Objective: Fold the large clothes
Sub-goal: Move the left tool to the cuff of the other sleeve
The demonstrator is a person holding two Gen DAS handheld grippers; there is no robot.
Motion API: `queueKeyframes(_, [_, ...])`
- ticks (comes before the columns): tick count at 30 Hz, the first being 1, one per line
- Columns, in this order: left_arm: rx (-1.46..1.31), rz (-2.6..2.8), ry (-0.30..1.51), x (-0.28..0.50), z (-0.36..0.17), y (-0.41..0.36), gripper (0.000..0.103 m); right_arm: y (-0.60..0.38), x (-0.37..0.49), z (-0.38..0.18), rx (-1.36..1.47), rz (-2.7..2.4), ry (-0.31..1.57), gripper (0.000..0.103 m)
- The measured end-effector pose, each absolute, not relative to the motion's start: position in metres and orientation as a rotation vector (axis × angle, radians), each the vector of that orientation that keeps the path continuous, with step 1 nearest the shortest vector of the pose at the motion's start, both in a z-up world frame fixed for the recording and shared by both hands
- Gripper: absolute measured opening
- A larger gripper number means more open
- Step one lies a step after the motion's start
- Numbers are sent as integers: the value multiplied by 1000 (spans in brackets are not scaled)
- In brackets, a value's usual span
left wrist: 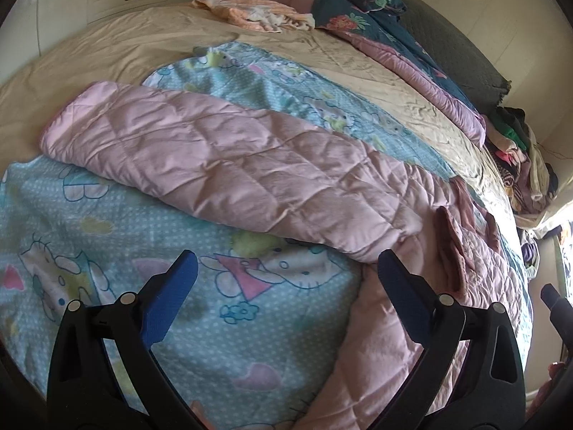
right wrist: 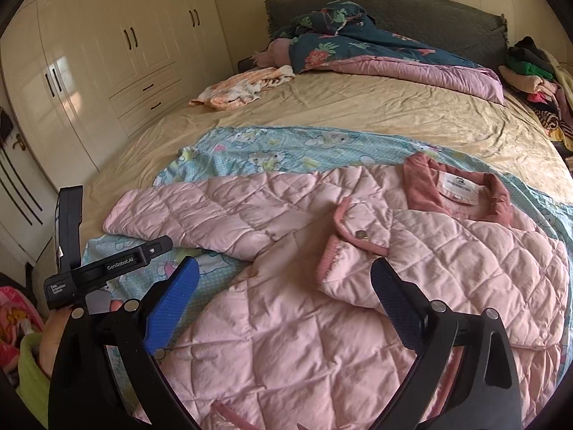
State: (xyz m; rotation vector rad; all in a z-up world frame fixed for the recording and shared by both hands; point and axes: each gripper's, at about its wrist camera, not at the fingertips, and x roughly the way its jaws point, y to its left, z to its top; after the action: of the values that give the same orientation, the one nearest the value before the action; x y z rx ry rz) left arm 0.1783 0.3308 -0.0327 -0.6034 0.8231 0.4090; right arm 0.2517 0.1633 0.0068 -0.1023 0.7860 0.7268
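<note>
The left gripper [left wrist: 284, 270] hangs low over the bed with its blue-padded fingers [left wrist: 172, 294] spread wide and nothing between them; beneath it lies the pale blue cartoon-print sheet [left wrist: 107, 251]. The right gripper [right wrist: 284, 283] is likewise spread and empty, poised above the body of the pale pink quilted jacket [right wrist: 286, 322].

That jacket lies flat on the blue sheet, near the foot of the bed. Only the right wrist view shows its front: a dusty-pink collar [right wrist: 458, 193] with a white label, and a flap with a small metal snap. That view also catches the left gripper's black housing [right wrist: 96, 268] to the left of the jacket, gripped by a hand [right wrist: 53, 329] in a lime-green sleeve. The left wrist view shows mainly the jacket's long sleeve [left wrist: 222, 165], stretched out across the sheet, with the collar seen only edge-on.

Beyond the jacket, the wrinkled beige bedspread [right wrist: 358, 107] covers the bed. Farther off lie a crumpled peach-and-white garment [right wrist: 243, 86], then a dark teal floral quilt with a pink lining [right wrist: 358, 50] against the grey headboard [right wrist: 429, 18]. To the right of the jacket, past the bed's edge, stands a heap of mixed clothes [right wrist: 530, 71]. Cream wardrobe doors and drawers [right wrist: 107, 53] fill the left wall.

The jacket's hem runs out of frame below, and its far sleeve cannot be made out.
</note>
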Motion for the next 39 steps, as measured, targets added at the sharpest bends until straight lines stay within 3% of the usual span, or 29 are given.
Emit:
queueKeyframes(16, [-733, 502, 810, 169, -72, 395, 94, 203, 252, -23, -144, 769, 847, 96])
queueKeyframes(36, [-937, 672, 721, 171, -92, 498, 94, 170, 258, -26, -52, 709, 870, 96])
queueKeyframes(38, [-944, 699, 711, 169, -91, 502, 88, 166, 257, -24, -42, 709, 865, 96])
queueKeyframes(39, [-939, 729, 700, 167, -89, 503, 74, 163, 256, -22, -39, 710, 861, 96])
